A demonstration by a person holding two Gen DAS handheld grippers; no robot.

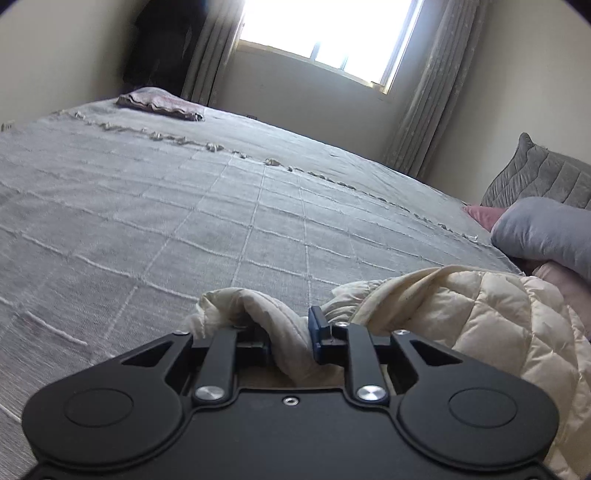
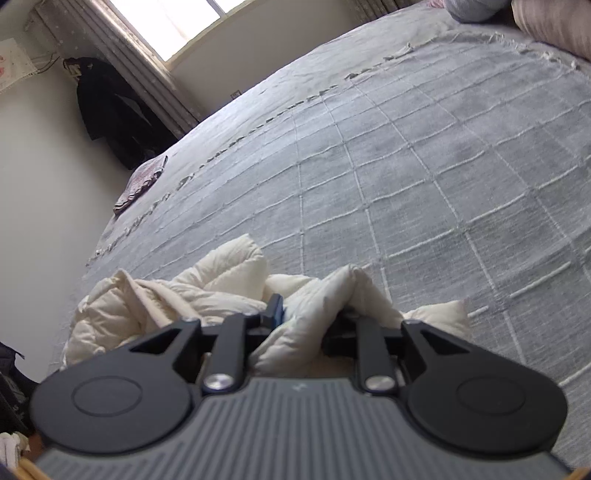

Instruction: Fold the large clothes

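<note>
Left wrist view: left gripper (image 1: 288,332) low in the centre of the frame, jaws narrow, a bunched fold of the cream quilted jacket (image 1: 461,317) pinched between the pads, cloth spilling over both fingers. Rest of the jacket heaped at lower right, lying on the grey bedspread (image 1: 184,221), which fills the middle of the frame with its raised grid lines and a row of tufts running from upper left to right. Folded pinkish cloth (image 1: 162,105) at upper left, on the far corner of the bed. Bright window (image 1: 332,33) at top centre, pale curtains (image 1: 424,110) on either side, a dark garment hanging at upper left. At the right edge, a grey quilted cushion (image 1: 535,181) above a bluish-grey pillow (image 1: 546,229).

Right wrist view: right gripper (image 2: 310,321) low in the centre, jaws narrow too, clamped on another fold of the same jacket (image 2: 177,295); blue pad visible on the left finger, the right finger half buried in cloth. Jacket crumpled from lower left to lower centre, resting on the near edge of the bedspread (image 2: 424,166). Folded pinkish cloth (image 2: 138,182) at middle left on the bed's corner. Dark coat (image 2: 110,114) hanging on the wall at upper left, beside the curtain and window (image 2: 166,22). Pink pillow (image 2: 554,26) at upper right.
</note>
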